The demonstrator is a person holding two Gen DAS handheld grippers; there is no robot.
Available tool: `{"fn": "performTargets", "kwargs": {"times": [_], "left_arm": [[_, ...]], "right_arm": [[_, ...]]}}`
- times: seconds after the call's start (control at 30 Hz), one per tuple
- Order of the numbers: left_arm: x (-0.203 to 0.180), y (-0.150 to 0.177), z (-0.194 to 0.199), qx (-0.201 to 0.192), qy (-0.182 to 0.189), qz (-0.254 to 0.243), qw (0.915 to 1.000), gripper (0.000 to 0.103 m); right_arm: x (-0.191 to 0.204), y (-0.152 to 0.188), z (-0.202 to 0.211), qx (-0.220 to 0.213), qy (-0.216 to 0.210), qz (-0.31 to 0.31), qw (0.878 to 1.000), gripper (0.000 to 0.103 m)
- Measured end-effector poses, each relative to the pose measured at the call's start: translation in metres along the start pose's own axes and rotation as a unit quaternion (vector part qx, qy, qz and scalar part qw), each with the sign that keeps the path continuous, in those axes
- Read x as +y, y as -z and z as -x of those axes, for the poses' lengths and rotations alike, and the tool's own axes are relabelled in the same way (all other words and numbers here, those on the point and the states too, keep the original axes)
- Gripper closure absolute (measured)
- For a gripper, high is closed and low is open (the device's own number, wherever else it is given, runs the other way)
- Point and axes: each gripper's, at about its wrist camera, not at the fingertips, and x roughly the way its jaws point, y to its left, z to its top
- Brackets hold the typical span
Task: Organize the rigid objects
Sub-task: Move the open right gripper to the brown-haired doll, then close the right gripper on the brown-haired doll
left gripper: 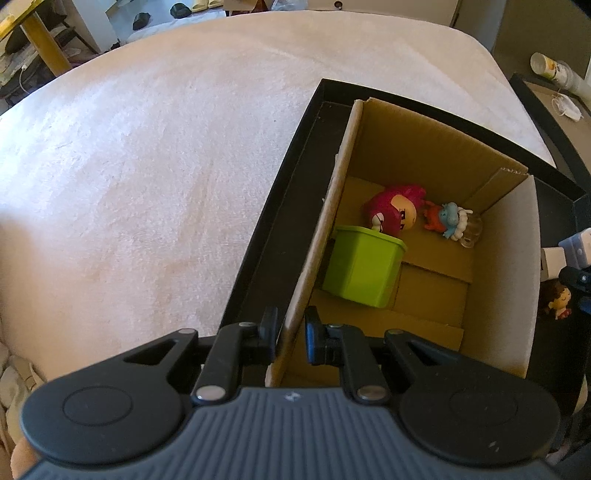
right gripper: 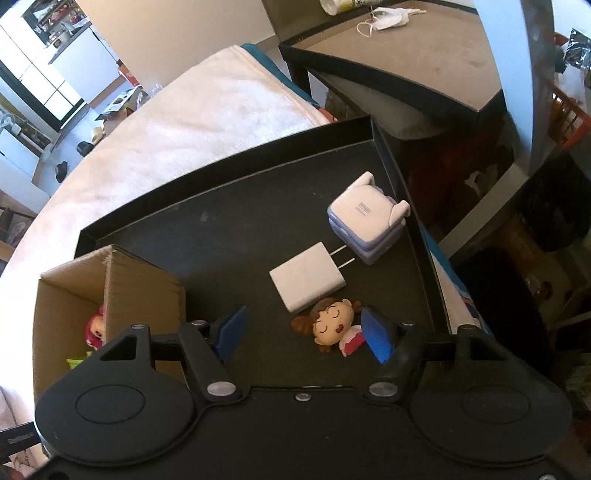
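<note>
A cardboard box (left gripper: 436, 147) stands in a black tray (left gripper: 280, 206). Inside lie a green cup (left gripper: 364, 271), a pink-haired figure (left gripper: 393, 212) and a small blue-and-orange figure (left gripper: 448, 219). My left gripper (left gripper: 291, 338) is shut on the box's left wall. My right gripper (right gripper: 303, 334) is open above the tray floor (right gripper: 236, 236), with a brown-haired doll (right gripper: 332, 326) between its pads, close to the right pad. A white charger (right gripper: 306, 280) and a white-and-blue box-shaped item (right gripper: 369, 225) lie further in. The box (right gripper: 144, 291) stands at left.
The tray rests on a pale pink cloth (left gripper: 147, 166) covering the table. A dark side table (right gripper: 406, 48) with a paper cup (right gripper: 338, 5) and a mask stands to the right. Room clutter lies beyond.
</note>
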Motion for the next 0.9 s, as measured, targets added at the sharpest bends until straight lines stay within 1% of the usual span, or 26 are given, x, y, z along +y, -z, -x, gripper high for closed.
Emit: {"fn": "performTargets", "kwargs": {"times": [0.17,0.27,0.37,0.5,0.57,0.7,0.77,0.87,0.9], "left_arm": [[-0.003,0.0,0.0,0.001,-0.009,-0.003,1.0,0.089],[-0.004,-0.002,0.0,0.004,-0.012,-0.001,0.9999,0.088],[-0.005,-0.002,0.0,0.005,-0.015,0.0,0.9999,0.088],[-0.006,-0.002,-0.001,0.006,-0.019,-0.001,0.9998,0.088],[-0.006,-0.003,-0.001,0.007,-0.021,0.0,0.9998,0.088],[-0.007,-0.002,-0.001,0.006,-0.022,0.0,0.9997,0.088],[-0.006,-0.002,-0.001,0.006,-0.021,0.001,0.9998,0.088],[-0.005,-0.001,0.0,0.005,-0.018,0.002,0.9998,0.088],[-0.004,-0.001,0.0,0.004,-0.017,0.001,0.9998,0.088]], "right_arm": [[-0.007,0.002,-0.014,0.003,0.005,0.006,1.0,0.035],[-0.006,0.004,-0.016,-0.012,0.016,0.022,1.0,0.035],[-0.005,0.006,-0.02,-0.013,0.017,0.03,0.999,0.035],[-0.002,0.007,-0.025,-0.018,0.031,0.049,0.998,0.035],[-0.002,0.009,-0.026,-0.022,0.029,0.056,0.998,0.035],[0.006,0.013,-0.023,-0.04,0.047,0.091,0.994,0.036],[0.009,0.016,-0.024,-0.035,0.052,0.102,0.993,0.036],[0.005,0.021,-0.028,-0.015,0.042,0.092,0.995,0.039],[0.005,0.022,-0.026,-0.02,0.045,0.095,0.994,0.044]]}}
